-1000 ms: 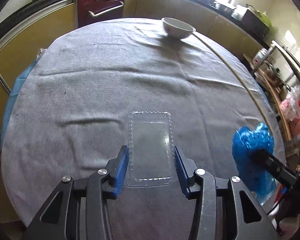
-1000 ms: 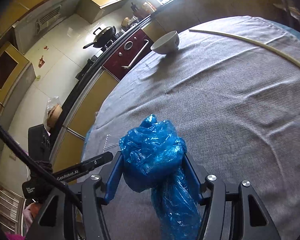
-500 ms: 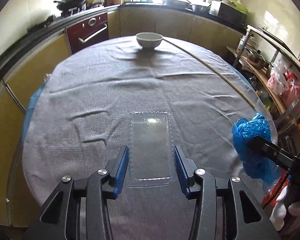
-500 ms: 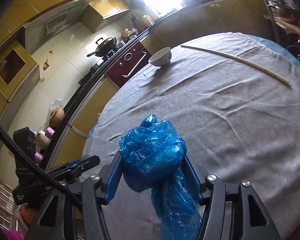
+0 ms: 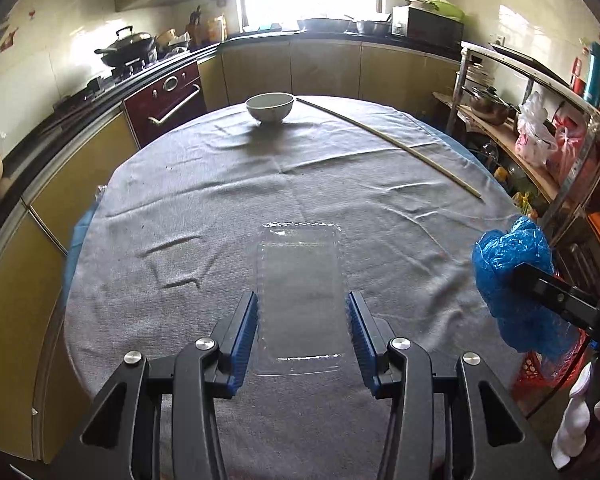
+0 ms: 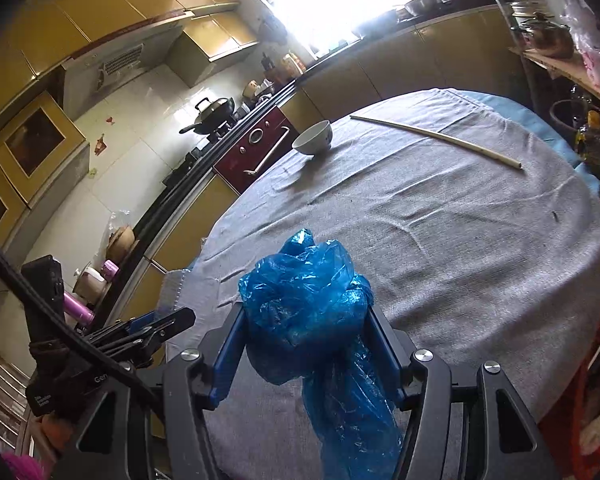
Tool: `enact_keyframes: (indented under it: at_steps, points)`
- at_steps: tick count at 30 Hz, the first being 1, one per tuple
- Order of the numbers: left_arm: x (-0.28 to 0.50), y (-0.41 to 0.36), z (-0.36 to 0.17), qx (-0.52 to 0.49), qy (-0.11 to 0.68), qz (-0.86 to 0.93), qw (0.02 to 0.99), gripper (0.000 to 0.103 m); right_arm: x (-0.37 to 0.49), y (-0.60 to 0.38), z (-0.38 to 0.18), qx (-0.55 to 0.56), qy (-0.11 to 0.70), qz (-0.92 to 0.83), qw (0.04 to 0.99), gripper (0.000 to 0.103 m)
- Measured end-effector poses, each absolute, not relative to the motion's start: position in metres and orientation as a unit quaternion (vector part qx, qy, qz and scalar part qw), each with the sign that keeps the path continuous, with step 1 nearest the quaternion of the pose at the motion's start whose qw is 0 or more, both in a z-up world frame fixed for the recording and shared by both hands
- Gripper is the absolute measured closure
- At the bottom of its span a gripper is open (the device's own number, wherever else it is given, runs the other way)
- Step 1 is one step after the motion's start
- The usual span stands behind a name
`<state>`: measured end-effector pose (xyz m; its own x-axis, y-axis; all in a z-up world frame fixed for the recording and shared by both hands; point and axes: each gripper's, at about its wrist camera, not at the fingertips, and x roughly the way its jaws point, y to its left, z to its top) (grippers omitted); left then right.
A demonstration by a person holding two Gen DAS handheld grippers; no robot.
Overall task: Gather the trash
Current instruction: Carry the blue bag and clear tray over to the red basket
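Jaws clamp both finds: my left gripper (image 5: 302,322) grips the clear plastic tray (image 5: 300,300), my right gripper (image 6: 306,354) the crumpled blue bag (image 6: 304,312). Both have risen off the desk (image 5: 220,200); bowl (image 5: 269,107) and stick (image 5: 388,144) now recede toward twelve o'clock. Probably binning comes next.

Both tools share one build: the left gripper (image 5: 302,332) and the right gripper (image 6: 306,350) are matte black frames of angular linked bars with triangular cut-outs, joined by round silver screws. Their fingers (image 5: 242,338) carry ribbed blue pads. A black cable (image 6: 40,308) crosses beside the left one's white-lettered body.
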<state>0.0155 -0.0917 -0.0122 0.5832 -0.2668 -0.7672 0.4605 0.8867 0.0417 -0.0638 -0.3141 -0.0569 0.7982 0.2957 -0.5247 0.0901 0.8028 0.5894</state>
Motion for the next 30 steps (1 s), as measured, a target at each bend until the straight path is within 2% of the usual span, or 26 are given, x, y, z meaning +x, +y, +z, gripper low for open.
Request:
enact_keyframes:
  at_steps: [30]
  points:
    - [-0.047,-0.129,0.017,0.184,0.337,-0.216,0.898,0.056,-0.126,-0.335,-0.034,0.328,0.251,0.06,0.909,0.041]
